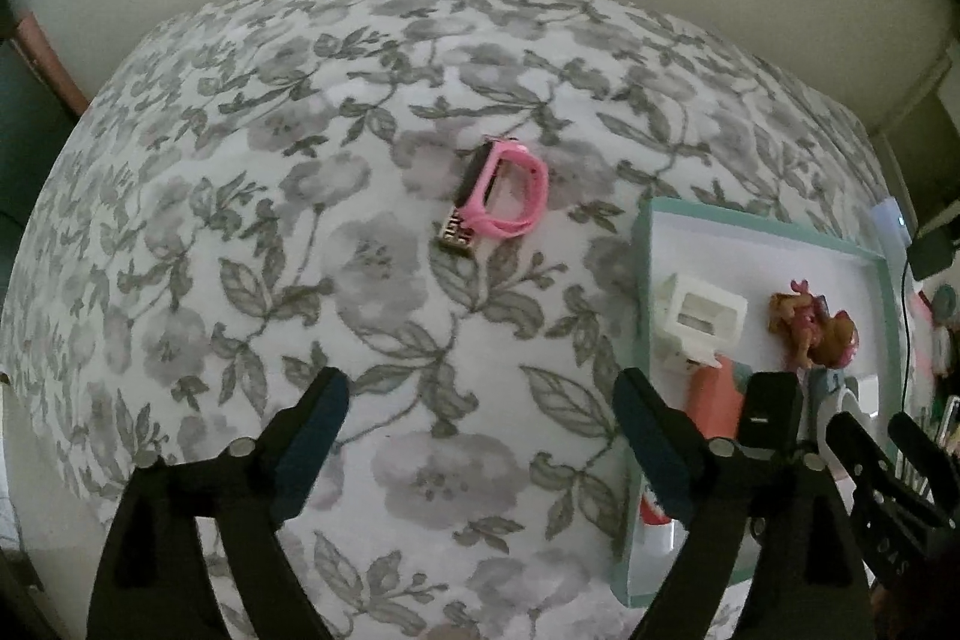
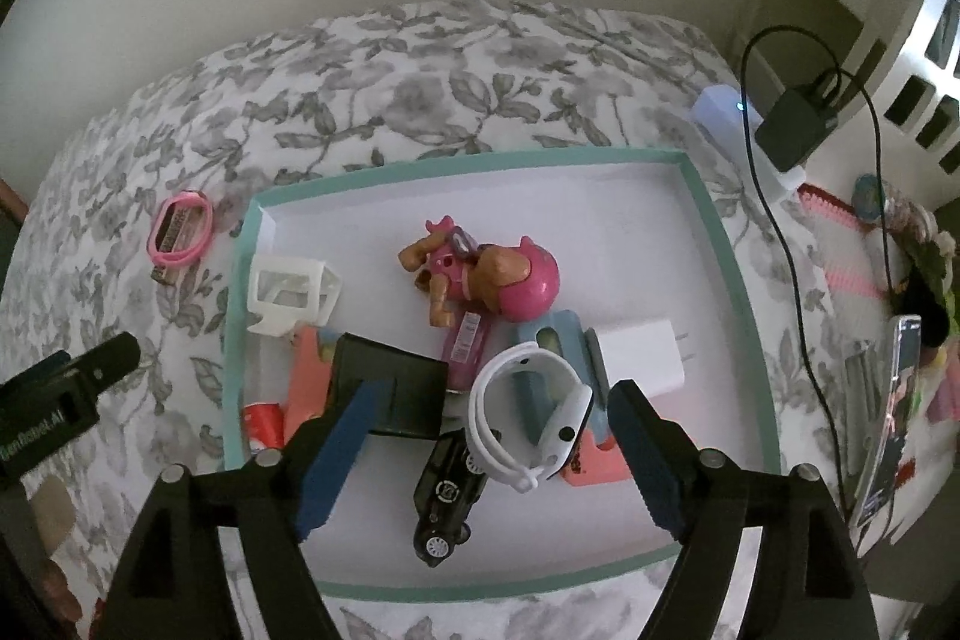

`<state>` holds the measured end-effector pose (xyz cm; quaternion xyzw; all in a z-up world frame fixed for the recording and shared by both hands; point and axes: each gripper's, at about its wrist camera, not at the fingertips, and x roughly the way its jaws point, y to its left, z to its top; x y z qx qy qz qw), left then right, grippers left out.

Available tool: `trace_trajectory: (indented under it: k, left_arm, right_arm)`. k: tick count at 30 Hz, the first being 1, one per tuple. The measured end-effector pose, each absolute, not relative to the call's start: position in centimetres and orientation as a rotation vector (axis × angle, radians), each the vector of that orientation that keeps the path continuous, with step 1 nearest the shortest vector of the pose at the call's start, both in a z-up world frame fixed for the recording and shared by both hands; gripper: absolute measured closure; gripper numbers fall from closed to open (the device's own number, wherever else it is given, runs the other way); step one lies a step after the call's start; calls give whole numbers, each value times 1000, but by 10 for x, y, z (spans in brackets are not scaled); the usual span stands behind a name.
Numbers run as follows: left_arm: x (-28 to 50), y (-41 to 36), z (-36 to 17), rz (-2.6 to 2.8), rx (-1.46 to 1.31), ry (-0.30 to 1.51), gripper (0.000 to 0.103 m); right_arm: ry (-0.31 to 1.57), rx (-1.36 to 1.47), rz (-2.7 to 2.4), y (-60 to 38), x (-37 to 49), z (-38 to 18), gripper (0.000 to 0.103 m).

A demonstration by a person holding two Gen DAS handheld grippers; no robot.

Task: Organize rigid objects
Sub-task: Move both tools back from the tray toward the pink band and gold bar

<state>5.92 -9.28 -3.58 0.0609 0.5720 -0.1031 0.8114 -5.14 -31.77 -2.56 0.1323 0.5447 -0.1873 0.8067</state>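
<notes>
The left hand-held gripper [image 1: 480, 436], black with dark blue pads, is seen with its jaws spread wide and nothing between them, above a bed cover [image 1: 270, 220] printed with grey flowers and leaves. Ahead of it, well apart, a pink rubber wristband with a dark oblong face [image 1: 501, 190] lies alone on the cover, a small metal plug at its near end. To its right sits a shallow white tray with a mint-green rim [image 1: 645, 244].

The right hand-held gripper [image 2: 489, 436] is likewise released and empty, held over that tray. Just beyond its pads lies a white smartwatch with a looped strap [image 2: 528, 412], resting partly on a pale blue case [image 2: 552, 340]. Around it are gathered a black toy car [image 2: 447, 496], a black box [image 2: 390, 388], a white plug adapter [image 2: 642, 358], a pink and brown toy puppy figure [image 2: 480, 274] and a white plastic frame [image 2: 291, 292].

The wristband appears to be the last item left outside the tray. To fetch it well, the left jaws are best lowered straddling the rigid dark face rather than the soft loop, closed only once both pads flank it, then carried to the bare far part of the tray, clear of the right gripper.
</notes>
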Motion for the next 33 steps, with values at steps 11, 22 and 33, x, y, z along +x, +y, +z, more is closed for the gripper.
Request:
trace_trajectory:
  k: [11, 22, 33]
  left_arm:
    - [66, -79, -34, -174, 104, 1212, 10]
    - [88, -49, -34, -130, 25, 1213, 9]
    - [115, -24, -22, -137, -43, 1136, 9]
  right_arm:
    - [1138, 271, -375, -311, -49, -23, 11]
    - [1105, 256, -345, -300, -40, -17, 11]
    - [1038, 277, -263, -280, -18, -11, 11]
